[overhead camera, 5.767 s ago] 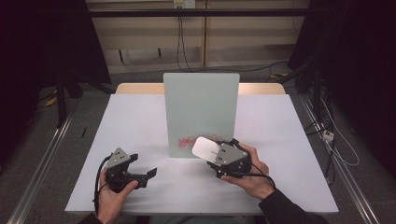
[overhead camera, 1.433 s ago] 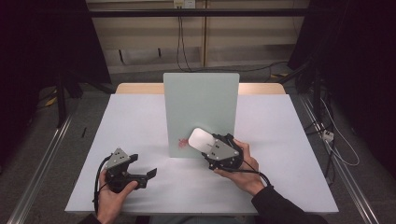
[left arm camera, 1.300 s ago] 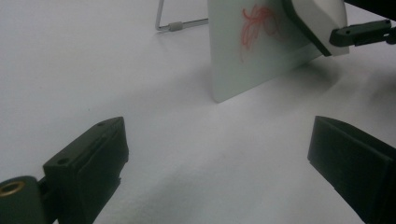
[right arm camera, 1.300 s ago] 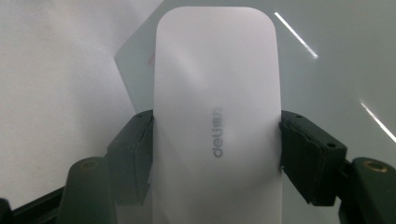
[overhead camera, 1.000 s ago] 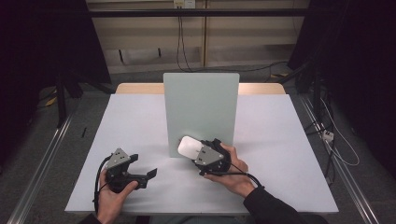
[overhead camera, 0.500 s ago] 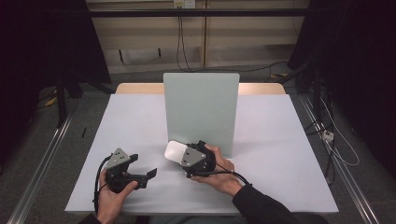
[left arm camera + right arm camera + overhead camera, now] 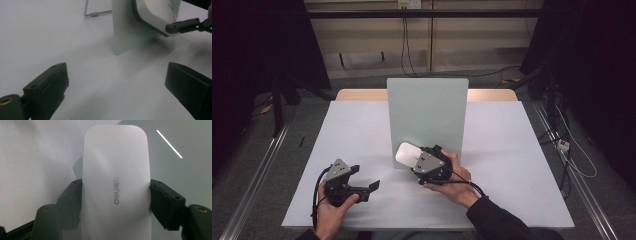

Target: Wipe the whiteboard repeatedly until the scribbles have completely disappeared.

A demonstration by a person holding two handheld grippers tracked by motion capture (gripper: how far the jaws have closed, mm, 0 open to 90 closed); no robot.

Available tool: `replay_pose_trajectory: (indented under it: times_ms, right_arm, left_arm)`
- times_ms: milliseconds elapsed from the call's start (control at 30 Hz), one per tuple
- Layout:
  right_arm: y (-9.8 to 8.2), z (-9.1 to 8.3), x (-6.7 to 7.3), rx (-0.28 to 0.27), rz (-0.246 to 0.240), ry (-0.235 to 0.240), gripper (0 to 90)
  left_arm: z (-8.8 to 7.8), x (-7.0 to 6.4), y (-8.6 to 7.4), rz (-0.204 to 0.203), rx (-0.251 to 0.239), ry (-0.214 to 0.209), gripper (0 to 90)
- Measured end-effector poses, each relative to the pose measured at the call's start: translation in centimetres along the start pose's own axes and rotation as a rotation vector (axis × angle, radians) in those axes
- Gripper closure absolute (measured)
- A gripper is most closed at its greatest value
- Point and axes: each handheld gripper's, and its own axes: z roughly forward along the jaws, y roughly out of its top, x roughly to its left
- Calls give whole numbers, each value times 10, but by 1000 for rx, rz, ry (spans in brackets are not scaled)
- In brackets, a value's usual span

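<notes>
Pads of the right gripper are clamping the white rounded plastic eraser block lengthwise against the upright pale-green board; left gripper, jaws wide, is idling leftward.

In the left gripper view, the left gripper stood with its jaws wide apart over the bare white table. Ahead and to the right of them, an upright pale board stood on the table, and the right gripper held a white eraser against its face.
</notes>
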Motion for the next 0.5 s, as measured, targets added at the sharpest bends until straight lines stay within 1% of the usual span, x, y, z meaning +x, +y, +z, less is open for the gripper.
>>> replay_pose_trajectory:
  times_ms: [133,300,333,400,433,500]
  right_arm:
    - [-2,-11,-11,-11,21,-38,317]
    - [-3,-21,-23,-24,39,-71,317]
    - [-4,-22,-25,-26,44,-75,317]
    - [-4,-22,-25,-36,56,-86,317]
    - [-4,-21,-22,-35,44,-96,317]
    - [-4,-18,-18,-34,39,-85,317]
  left_arm:
    - [0,0,0,0,0,0,49]
    - [0,0,0,2,1,0,49]
    - [0,0,0,-4,2,1,49]
    - [1,-1,0,-5,1,-1,49]
    - [1,-1,0,-3,-2,-2,49]
    - [1,-1,0,4,8,-4,49]
